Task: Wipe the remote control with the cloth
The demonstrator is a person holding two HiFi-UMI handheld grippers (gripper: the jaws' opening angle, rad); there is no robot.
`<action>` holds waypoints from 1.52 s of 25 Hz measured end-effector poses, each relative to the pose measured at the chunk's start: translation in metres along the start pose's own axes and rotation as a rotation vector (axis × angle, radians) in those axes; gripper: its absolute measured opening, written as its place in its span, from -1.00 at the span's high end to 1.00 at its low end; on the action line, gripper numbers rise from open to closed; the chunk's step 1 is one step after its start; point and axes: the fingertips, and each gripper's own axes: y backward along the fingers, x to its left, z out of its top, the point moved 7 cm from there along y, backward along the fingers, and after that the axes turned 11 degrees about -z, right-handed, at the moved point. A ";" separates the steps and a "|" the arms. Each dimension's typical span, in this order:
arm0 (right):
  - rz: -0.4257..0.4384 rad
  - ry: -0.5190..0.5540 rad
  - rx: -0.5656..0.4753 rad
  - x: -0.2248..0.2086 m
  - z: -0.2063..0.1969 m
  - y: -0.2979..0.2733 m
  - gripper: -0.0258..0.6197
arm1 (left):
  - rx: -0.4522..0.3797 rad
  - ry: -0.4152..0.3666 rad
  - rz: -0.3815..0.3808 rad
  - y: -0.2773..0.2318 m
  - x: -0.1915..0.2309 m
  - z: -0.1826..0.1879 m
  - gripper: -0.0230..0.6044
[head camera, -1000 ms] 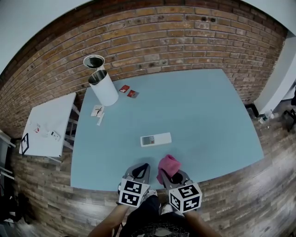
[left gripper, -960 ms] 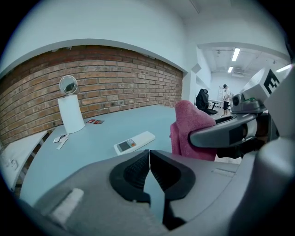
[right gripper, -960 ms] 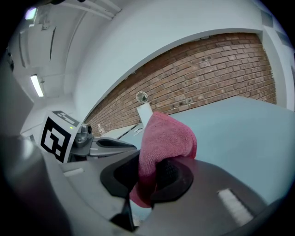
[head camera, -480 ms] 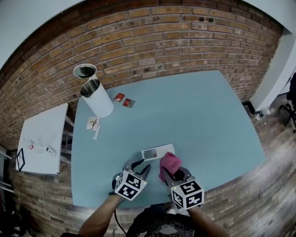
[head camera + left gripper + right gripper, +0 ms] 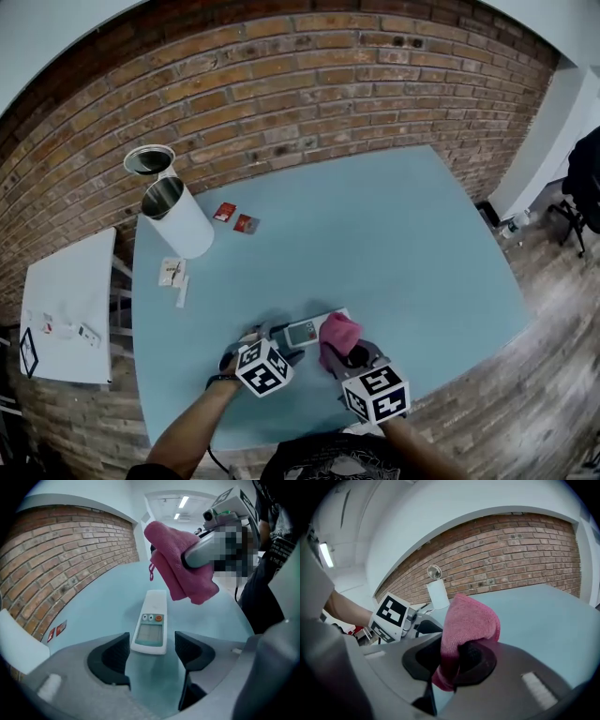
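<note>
- Remote control flat on the blue table, low and just left of centre in the head view, buttons and small screen facing up.
- In the left gripper view, same remote running away from the camera up the middle of the frame, orange button near its screen end.
- Left gripper at lower left of the head view, tilted down toward the table, marker cube on top, held by a bare forearm.
- Jaws of that gripper opening, already wide apart; near end of the remote between them, dark pads at either side and not clamped on it.
- Cloth, pink and folded, just right of the remote in the head view, its edge over or touching the remote's right end; contact not clear.
- Right gripper at lower centre-right, jaws narrow and pinched on the lower part of the cloth, the rest bunched upward above the pads.
- From the left gripper view, cloth hanging in the upper centre, above the far end of the remote.
- Elsewhere: white canister toward upper left of the table, two red packets just right of it, brick wall across the top, white side table at far left.
</note>
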 end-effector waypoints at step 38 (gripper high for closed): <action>0.170 -0.040 0.013 0.008 0.001 -0.086 0.72 | 0.211 0.001 -0.287 -0.029 0.019 0.008 0.00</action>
